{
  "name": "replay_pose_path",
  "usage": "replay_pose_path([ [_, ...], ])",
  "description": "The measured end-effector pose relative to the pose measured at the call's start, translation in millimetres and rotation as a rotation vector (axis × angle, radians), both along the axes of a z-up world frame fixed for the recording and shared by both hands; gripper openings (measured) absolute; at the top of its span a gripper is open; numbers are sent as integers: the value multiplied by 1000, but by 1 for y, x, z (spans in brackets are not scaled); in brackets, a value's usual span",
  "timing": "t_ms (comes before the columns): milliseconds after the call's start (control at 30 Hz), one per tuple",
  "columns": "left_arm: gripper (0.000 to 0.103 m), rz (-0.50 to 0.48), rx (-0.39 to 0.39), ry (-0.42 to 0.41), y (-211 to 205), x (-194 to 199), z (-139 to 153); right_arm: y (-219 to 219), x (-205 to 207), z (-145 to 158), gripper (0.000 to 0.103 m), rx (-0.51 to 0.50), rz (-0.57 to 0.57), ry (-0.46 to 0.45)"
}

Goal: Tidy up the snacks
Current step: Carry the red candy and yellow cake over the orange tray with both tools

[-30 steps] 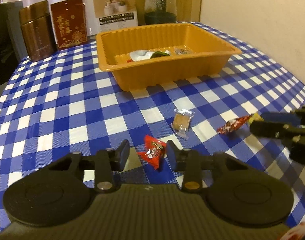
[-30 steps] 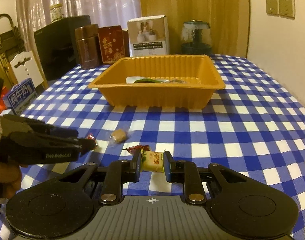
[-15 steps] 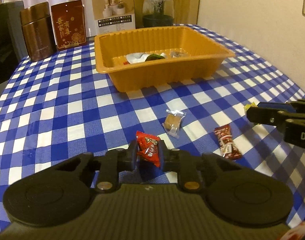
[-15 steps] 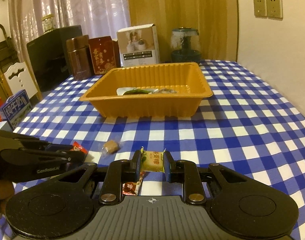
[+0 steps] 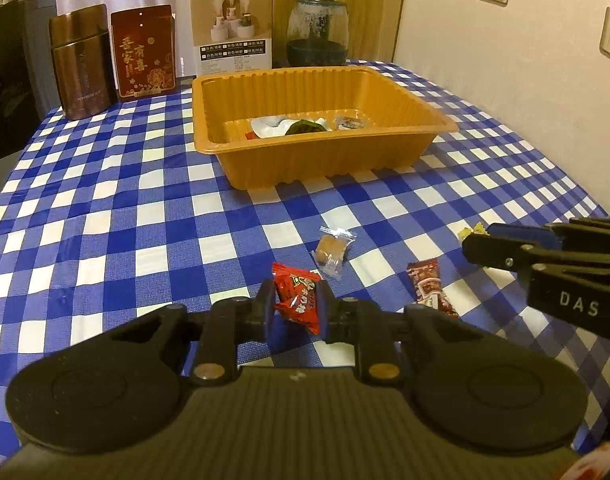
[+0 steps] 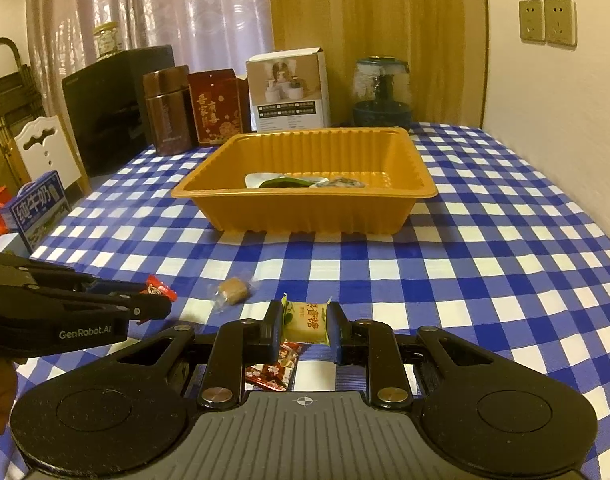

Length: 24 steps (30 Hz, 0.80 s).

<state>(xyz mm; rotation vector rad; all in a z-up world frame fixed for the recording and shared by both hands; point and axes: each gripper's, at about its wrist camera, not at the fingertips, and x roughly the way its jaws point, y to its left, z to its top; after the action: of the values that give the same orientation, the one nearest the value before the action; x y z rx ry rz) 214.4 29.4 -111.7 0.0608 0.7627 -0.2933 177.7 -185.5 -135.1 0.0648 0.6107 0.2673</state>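
- Looking thru the left wrist cam, we see our left gripper point(image 5: 295, 306) clamped tight on a red snack point(image 5: 298, 301), lifted off the cloth point(image 5: 105, 216).
- Right cam only: milk carton point(image 6: 39, 210) and white chair point(image 6: 45, 152) off the table's left edge.
- Our right gripper point(image 6: 305, 326) is pinched on a yellow candy point(image 6: 307, 322); left cam shows just a yellow tip past its fingers.
- A brown pack point(image 5: 431, 292) lies flat w/ a clear-wrapped biscuit point(image 5: 331, 250) nearby, both between us and the tray point(image 5: 325, 164).
- Tray holds a few snacks; bare cloth in front of it, wall close along the right edge.
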Motion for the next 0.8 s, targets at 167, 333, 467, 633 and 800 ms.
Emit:
replay_pose_path([
  [167, 19, 1, -2, 0, 0, -1, 1, 1, 0, 0, 23, -3, 1, 0],
  [333, 19, -1, -10, -1, -2, -3, 4, 0, 0, 0, 23, -10, 1, -2],
  [467, 19, 1, -16, -2, -2, -3, 7, -6, 3, 3, 23, -14, -29, -2],
  [633, 19, 3, -28, 0, -2, -1, 10, -19, 7, 8, 24, 1, -76, 7],
  [800, 19, 2, -37, -10, -4, 2, 18, -28, 11, 16, 24, 2, -96, 5],
])
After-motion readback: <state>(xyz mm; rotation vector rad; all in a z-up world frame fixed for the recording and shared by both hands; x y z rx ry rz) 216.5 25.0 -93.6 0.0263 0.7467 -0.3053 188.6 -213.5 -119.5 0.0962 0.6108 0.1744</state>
